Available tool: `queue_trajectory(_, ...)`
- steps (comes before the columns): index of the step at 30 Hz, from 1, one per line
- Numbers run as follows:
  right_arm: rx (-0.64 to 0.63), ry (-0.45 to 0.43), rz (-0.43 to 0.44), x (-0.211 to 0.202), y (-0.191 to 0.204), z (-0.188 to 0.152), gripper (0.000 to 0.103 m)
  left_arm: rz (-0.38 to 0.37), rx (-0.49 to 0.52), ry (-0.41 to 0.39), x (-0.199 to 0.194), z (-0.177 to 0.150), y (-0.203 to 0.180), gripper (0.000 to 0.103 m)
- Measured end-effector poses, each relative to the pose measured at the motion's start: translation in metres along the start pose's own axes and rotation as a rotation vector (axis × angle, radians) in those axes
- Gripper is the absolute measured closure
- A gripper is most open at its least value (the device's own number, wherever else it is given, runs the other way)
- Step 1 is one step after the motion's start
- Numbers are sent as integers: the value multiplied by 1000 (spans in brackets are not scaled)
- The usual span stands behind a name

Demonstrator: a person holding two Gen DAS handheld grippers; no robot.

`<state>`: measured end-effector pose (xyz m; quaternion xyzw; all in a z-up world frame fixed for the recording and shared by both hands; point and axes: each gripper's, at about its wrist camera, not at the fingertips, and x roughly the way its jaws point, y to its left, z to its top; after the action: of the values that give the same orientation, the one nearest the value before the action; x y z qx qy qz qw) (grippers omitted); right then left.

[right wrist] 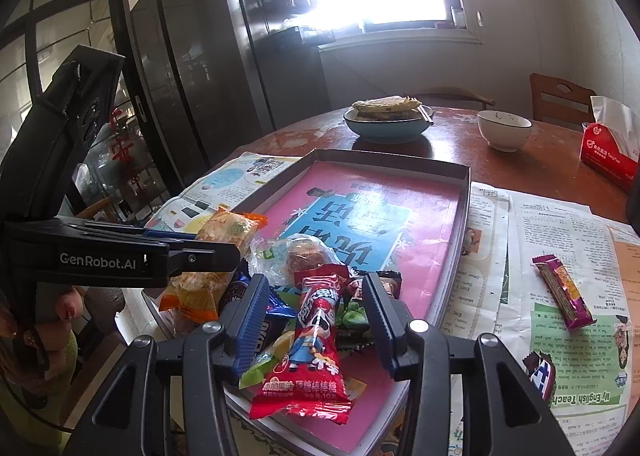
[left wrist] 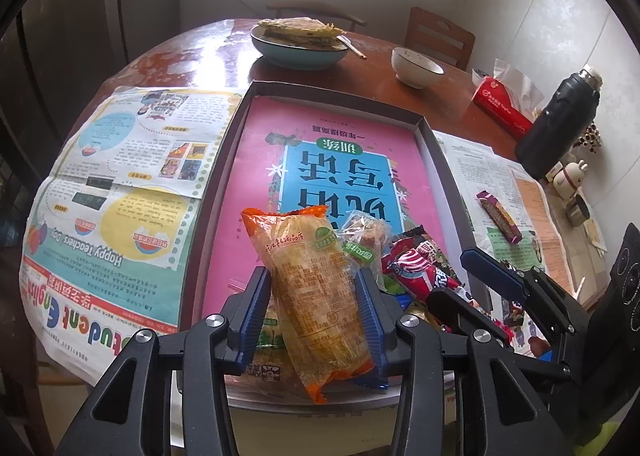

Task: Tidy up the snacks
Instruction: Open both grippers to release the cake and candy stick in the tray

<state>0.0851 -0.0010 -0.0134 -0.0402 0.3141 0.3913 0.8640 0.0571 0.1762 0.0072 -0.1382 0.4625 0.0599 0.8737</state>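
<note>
Left gripper: we clamp the orange pack, lengthwise along our jaws, over the tray.
Right gripper: jaws spread, unclamped; red lollipop pack lies lengthwise between them, in the tray.

Glossy crinkled plastic snack wrappers lie in a matt cardboard tray on a worn, shiny wooden table.
</note>
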Motion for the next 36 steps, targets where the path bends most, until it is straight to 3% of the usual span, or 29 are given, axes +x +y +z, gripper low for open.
queue_trajectory(4, 0, -8, -5, -2, 0, 1, 52, 0, 5, -5, -3, 0, -2, 56)
queue_trajectory(7, 1, -21, -10, -5, -1, 1, 47, -4, 3, -11, -5, 0, -2, 46)
queue_trajectory(14, 3, -30, -18, -8, -3, 2, 42, 4, 17, -24, -10, 1, -7, 42)
queue_trajectory(36, -10, -62, -33, -23, 1, 4, 33, 19, 21, -57, -29, -1, -8, 40)
